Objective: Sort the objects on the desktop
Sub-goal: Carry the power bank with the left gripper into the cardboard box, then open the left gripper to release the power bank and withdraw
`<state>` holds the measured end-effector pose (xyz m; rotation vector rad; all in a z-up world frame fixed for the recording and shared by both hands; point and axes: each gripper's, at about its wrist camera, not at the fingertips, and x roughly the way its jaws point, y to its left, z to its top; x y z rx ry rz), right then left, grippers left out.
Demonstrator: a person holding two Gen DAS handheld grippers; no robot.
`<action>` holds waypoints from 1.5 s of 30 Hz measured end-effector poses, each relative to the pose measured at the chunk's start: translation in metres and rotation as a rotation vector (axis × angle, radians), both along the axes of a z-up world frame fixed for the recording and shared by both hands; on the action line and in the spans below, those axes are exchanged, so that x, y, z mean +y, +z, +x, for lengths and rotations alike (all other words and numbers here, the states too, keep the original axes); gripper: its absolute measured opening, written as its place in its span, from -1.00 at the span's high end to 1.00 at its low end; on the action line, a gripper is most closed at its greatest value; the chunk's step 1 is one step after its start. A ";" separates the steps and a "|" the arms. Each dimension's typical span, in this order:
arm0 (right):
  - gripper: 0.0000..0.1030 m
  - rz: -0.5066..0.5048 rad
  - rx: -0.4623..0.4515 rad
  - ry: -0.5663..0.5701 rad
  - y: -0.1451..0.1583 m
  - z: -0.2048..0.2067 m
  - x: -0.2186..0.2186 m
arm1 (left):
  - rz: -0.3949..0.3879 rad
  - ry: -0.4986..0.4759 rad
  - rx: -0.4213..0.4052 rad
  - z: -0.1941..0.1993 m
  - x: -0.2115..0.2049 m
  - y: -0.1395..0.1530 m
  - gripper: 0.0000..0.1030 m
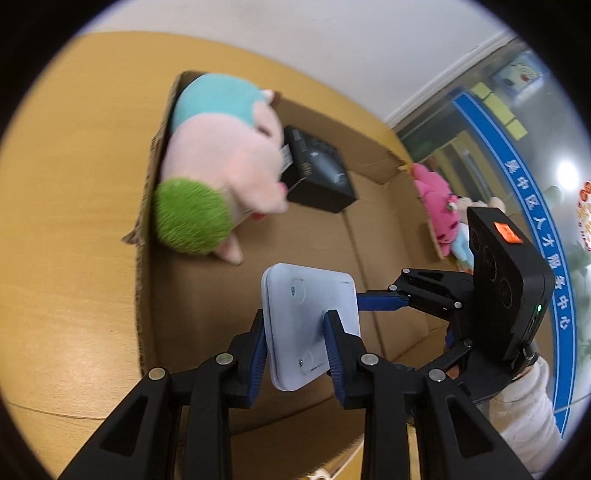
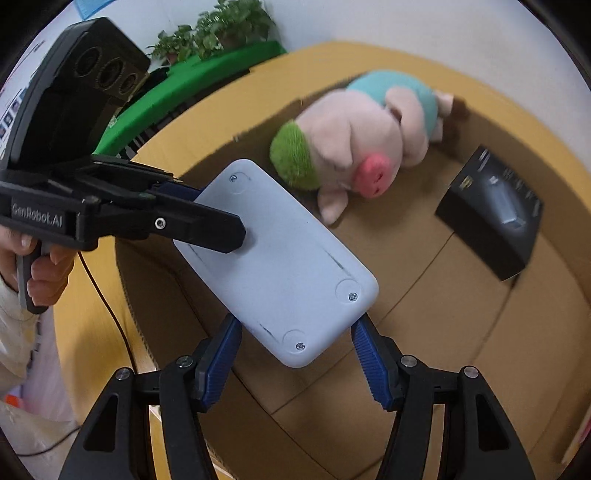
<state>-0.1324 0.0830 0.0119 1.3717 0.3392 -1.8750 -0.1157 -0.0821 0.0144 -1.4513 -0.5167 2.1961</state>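
My left gripper [image 1: 295, 332] is shut on a flat pale blue-white plastic case [image 1: 310, 325], held edge-on above an open cardboard box [image 1: 369, 229]. In the right wrist view the case [image 2: 280, 266] shows its screwed underside, with the left gripper [image 2: 236, 229] clamping it from the left. My right gripper [image 2: 295, 354] is open, its blue pads either side of the case's near end, not pressing it. It also shows in the left wrist view [image 1: 391, 299]. Inside the box lie a pink plush pig [image 2: 358, 147] with green hair and a black carton [image 2: 495, 218].
The box sits on a yellow wooden table [image 1: 74, 258]. More plush toys [image 1: 443, 206] lie beyond the box's far wall. A green surface and potted plants [image 2: 214, 33] stand behind the table. A thin cable [image 2: 110, 306] trails along the table.
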 end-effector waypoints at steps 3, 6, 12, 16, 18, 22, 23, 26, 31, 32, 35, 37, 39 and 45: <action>-0.14 0.020 -0.082 -0.006 -0.013 -0.007 -0.007 | -0.068 -0.005 -0.018 0.000 0.006 -0.002 0.44; -0.14 0.046 -0.135 -0.009 -0.025 -0.009 -0.012 | -0.131 -0.007 -0.051 -0.002 0.014 -0.004 0.44; -0.15 0.025 -0.220 -0.025 -0.040 -0.004 -0.009 | -0.244 0.002 -0.086 -0.003 0.019 -0.007 0.35; -0.25 0.005 -0.208 -0.042 -0.035 0.000 0.000 | -0.353 0.038 -0.016 0.008 0.018 0.011 0.19; -0.39 -0.048 -0.193 -0.069 -0.027 0.003 0.013 | -0.380 0.065 0.043 0.019 0.016 0.028 0.02; -0.76 -0.158 -0.052 -0.194 0.009 0.032 0.053 | -0.378 0.130 0.246 0.062 0.014 0.073 -0.11; -0.80 -0.156 0.011 -0.227 0.018 0.043 0.062 | -0.391 0.141 0.295 0.073 0.018 0.081 -0.27; -1.00 -0.174 0.233 -0.353 0.051 0.089 0.096 | -0.439 0.195 0.468 0.119 0.036 0.104 -0.57; -1.00 -0.107 0.453 -0.484 0.070 0.140 0.134 | -0.403 0.210 0.567 0.152 0.070 0.105 -0.57; -1.00 -0.086 0.475 -0.501 0.070 0.148 0.135 | -0.398 0.210 0.578 0.157 0.076 0.103 -0.57; -0.99 -0.060 0.493 -0.549 0.070 0.163 0.149 | -0.377 0.184 0.603 0.170 0.095 0.098 -0.57; -0.99 -0.066 0.500 -0.568 0.071 0.171 0.148 | -0.368 0.177 0.598 0.178 0.103 0.097 -0.57; -0.99 -0.067 0.499 -0.572 0.071 0.177 0.146 | -0.349 0.166 0.581 0.183 0.112 0.095 -0.57; -0.99 -0.082 0.523 -0.597 0.075 0.199 0.140 | -0.341 0.138 0.590 0.210 0.116 0.099 -0.57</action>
